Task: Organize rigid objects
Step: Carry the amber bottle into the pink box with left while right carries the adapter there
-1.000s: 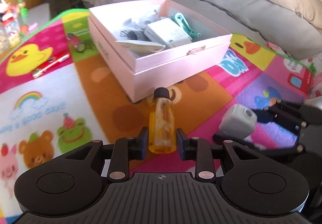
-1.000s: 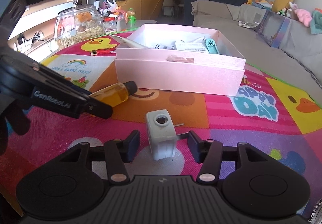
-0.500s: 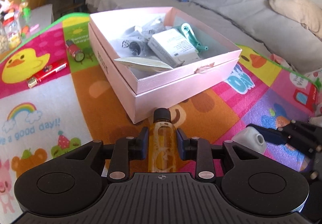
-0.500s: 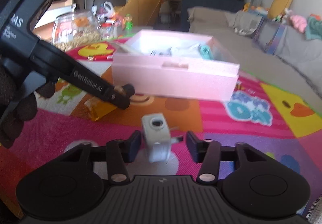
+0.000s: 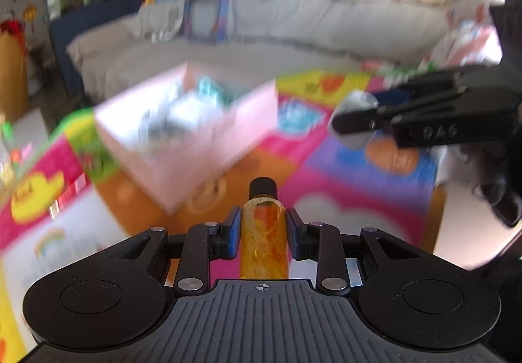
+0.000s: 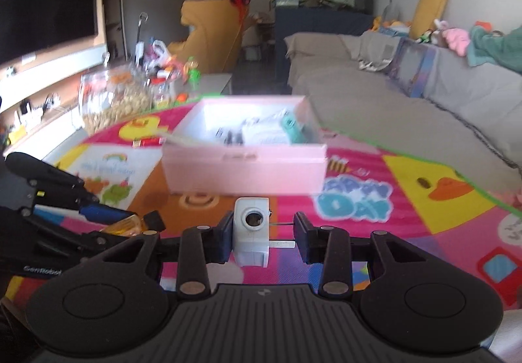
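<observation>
Living room, colourful play mat (image 6: 424, 232). Pink box (image 6: 244, 170) at 12 o'clock, already part-filled. Left gripper (image 5: 263, 232) clamping amber bottle (image 5: 263, 239), right gripper (image 6: 263, 234) pinching white gadget (image 6: 251, 232); both not yet boxed.

The left hand-held gripper (image 5: 263, 230) points forward and downward, its two black fingers with blue pads (image 5: 235, 232) pressed on either side of a small amber glass bottle with a black cap (image 5: 263, 242). The right hand-held gripper (image 6: 263, 237) has its pads clamped on a small white plastic box-shaped device with a round hole (image 6: 251, 234): one against its body, the other against a thin pin on its side. A dark-gloved hand (image 5: 499, 196) holds the right one.
</observation>
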Tool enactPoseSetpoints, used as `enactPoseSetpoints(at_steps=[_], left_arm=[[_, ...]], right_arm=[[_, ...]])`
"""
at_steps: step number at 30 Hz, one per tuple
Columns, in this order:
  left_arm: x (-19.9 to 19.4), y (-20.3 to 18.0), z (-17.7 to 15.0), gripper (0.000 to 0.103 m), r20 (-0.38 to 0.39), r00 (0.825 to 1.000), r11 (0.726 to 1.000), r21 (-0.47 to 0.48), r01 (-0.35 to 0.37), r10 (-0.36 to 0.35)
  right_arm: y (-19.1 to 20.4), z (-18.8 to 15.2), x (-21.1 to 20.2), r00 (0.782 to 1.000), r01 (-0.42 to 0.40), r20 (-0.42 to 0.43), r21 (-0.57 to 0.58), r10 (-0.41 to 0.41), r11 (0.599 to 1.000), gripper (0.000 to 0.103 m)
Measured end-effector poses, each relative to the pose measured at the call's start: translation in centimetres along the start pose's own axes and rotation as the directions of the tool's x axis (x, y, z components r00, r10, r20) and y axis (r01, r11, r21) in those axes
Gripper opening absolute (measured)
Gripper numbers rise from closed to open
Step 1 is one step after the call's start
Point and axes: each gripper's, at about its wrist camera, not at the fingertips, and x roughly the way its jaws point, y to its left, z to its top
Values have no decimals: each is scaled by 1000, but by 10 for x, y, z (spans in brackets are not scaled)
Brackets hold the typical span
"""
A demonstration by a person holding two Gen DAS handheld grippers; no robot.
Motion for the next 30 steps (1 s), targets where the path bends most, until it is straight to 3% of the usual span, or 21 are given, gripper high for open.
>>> enactPoseSetpoints(at_steps=[2, 6, 9, 13, 16, 22, 24, 27, 30], left_arm=[[-11, 1, 23, 32, 64, 998, 1000, 25, -13, 11], [-15, 12, 81, 32, 174, 978, 990, 64, -125, 113], [-1, 38, 125, 32, 211, 964, 986, -12, -165, 163], [28, 80, 157, 31, 194, 968, 977, -170, -128, 160], [32, 102, 148, 31, 206, 969, 959, -272, -76, 135], [18, 104, 94, 31, 103, 989, 961, -266, -79, 110], [5, 100, 71, 31, 102, 990, 963, -262, -68, 98], [-14, 99, 41, 31, 98, 990, 966, -250, -71, 98], [-20, 106, 20, 31, 43, 991, 964, -241, -114, 128]], right_arm=[[-5, 8, -12, 999, 13, 45, 12, -13, 1000, 38], [-10, 19, -28, 992, 33, 123, 30, -36, 999, 38], [-13, 22, -31, 987, 33, 157, 49, -41, 998, 38], [-18, 20, -24, 988, 13, 152, 67, -23, 998, 37], [-24, 16, -13, 991, 20, 132, 87, -31, 996, 38], [-35, 11, 5, 996, 17, 85, 135, -29, 991, 38], [-37, 14, 10, 997, 7, 74, 155, -19, 988, 38], [-35, 28, 19, 997, -22, 78, 176, 9, 984, 38], [-27, 66, 31, 992, -68, 117, 170, 49, 983, 38]])
